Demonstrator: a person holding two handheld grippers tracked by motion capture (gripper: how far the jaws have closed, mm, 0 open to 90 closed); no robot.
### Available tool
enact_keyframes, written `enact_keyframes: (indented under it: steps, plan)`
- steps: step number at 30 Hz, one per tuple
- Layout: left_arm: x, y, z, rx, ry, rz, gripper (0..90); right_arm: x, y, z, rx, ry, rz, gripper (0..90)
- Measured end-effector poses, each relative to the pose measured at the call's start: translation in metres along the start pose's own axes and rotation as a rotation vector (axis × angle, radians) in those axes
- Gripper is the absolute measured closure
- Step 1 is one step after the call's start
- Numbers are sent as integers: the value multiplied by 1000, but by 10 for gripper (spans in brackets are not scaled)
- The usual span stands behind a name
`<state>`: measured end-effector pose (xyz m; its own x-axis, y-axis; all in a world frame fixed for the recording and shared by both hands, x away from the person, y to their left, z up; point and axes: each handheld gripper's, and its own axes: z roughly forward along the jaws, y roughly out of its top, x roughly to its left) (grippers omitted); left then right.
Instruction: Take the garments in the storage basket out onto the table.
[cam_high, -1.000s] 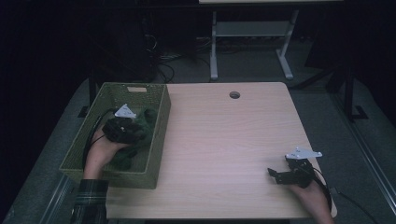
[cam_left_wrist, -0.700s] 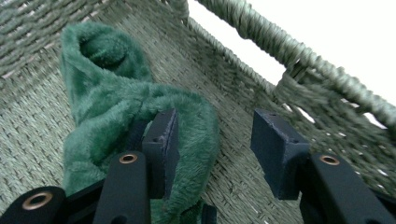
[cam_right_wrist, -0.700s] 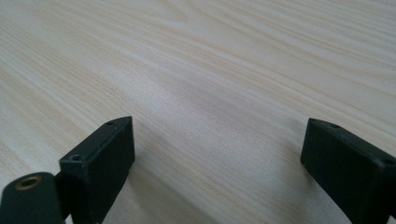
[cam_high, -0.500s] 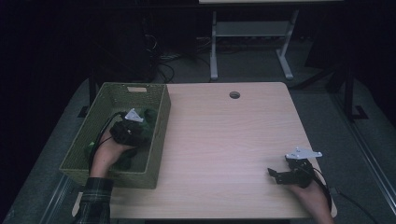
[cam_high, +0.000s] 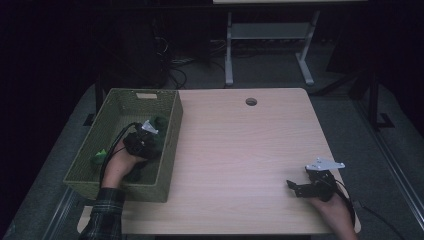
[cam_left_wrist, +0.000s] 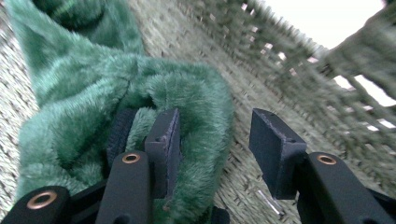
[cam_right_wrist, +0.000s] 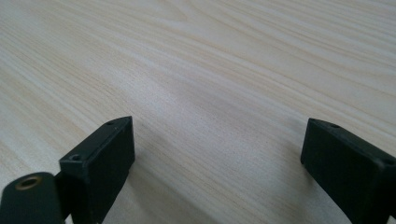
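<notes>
Dark floor and cables surround a pale wooden desk (cam_high: 240, 150), with a woven green basket (cam_high: 170, 150) at its left edge. From above, the left claw (cam_high: 150, 135) has sunk deeper into the basket over the last second and now sits among the green plush fabric (cam_high: 159, 122) there; the right claw (cam_high: 295, 187) rests unmoved near the desk's front right corner.

Along the left claw (cam_left_wrist: 215, 154), the jaws have just been narrowing to about half width. One pad presses into the side of the green plush fabric (cam_left_wrist: 116, 88); the other stands free over the basket (cam_left_wrist: 280, 74) floor, so the fold is not yet clamped. My judgement: a grasp is beginning.

Along the right claw (cam_right_wrist: 215, 154), the jaws stand wide over bare desk (cam_right_wrist: 210, 70), holding nothing.
</notes>
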<state>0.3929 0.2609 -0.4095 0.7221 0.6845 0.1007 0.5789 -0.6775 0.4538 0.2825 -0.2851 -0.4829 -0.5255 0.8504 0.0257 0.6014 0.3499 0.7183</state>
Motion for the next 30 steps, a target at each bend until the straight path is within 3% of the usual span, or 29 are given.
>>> enact_keyframes:
  steps: [7,9,11,13,20,24,30]
  plan:
    - [2,-2,11,79,13,0,534,0,0,0,0,0,0,95]
    - [1,-3,13,114,24,6,590,0,0,0,0,0,0,95]
    - [1,-3,13,119,22,2,681,0,0,0,0,0,0,95]
    - [1,-3,12,125,7,-30,771,0,0,0,0,0,0,95]
    - [4,-3,7,119,-22,-93,815,0,0,0,0,-1,2,95]
    - [6,-3,3,106,-28,-101,817,0,0,0,0,-1,2,95]
    - [10,-5,-11,57,-47,-137,821,0,0,0,0,-1,1,95]
